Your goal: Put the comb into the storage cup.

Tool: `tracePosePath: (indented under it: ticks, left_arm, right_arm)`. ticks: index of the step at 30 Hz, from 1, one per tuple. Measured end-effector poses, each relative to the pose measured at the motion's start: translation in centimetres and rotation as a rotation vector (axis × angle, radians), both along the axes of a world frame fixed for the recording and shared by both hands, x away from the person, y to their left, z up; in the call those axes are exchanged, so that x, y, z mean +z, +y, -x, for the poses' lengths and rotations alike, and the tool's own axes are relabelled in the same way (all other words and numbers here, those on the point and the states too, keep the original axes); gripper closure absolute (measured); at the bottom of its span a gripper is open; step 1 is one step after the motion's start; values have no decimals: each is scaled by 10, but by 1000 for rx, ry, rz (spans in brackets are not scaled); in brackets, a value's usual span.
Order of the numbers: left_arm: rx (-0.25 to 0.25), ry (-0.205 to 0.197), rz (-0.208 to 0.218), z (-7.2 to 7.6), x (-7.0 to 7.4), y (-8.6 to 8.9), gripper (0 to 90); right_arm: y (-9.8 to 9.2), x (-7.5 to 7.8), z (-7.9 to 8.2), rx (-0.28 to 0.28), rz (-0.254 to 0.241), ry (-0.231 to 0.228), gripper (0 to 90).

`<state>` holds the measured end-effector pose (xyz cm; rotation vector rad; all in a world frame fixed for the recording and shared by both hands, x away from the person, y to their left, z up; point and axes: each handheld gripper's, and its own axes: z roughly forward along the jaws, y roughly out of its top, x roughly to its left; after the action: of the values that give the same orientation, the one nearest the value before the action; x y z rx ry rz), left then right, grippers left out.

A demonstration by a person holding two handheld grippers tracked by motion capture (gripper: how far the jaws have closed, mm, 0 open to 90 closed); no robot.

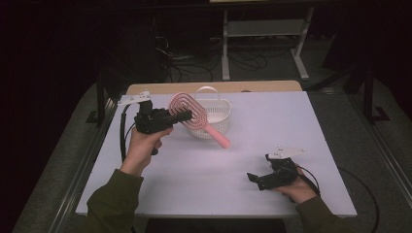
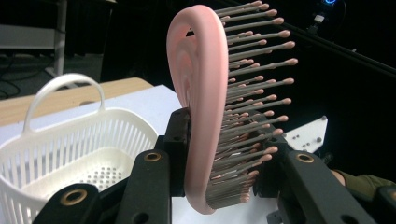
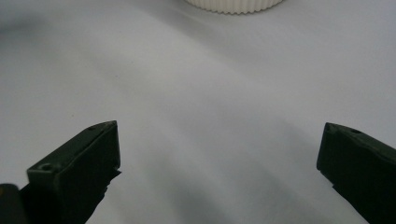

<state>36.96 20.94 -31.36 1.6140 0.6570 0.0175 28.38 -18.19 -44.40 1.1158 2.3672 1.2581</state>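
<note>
My left gripper [image 1: 187, 115] is shut on the head of a pink hairbrush [image 1: 190, 116] and holds it in the air, just in front of a white slatted basket [image 1: 216, 114]. The brush handle slants down to the right toward the table. In the left gripper view the brush [image 2: 201, 116] stands edge-on between the jaws, its bristles pointing right, and the basket [image 2: 70, 149] lies empty at lower left. My right gripper [image 1: 257, 178] rests low on the white table [image 1: 272, 126] at the front right, open with nothing between its jaws [image 3: 219, 158].
A wooden strip [image 1: 262, 86] runs along the table's far edge. Past it, on the dark floor, stand a white metal frame [image 1: 262, 39] and loose cables. The basket's bottom rim [image 3: 233, 5] lies ahead of the right gripper. Cables trail from both grippers.
</note>
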Motion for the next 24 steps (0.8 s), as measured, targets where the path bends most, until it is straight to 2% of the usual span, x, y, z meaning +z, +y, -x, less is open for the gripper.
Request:
tracePosePath:
  ticks: [11, 24]
  left_arm:
    - [10, -28, 13, -18, 17, -4, 654]
    - [37, -45, 21, -34, 26, -5, 654]
  right_arm:
    - [-1, 1, 0, -2, -5, -2, 0]
    - [-2, 1, 0, -3, -9, 0, 0]
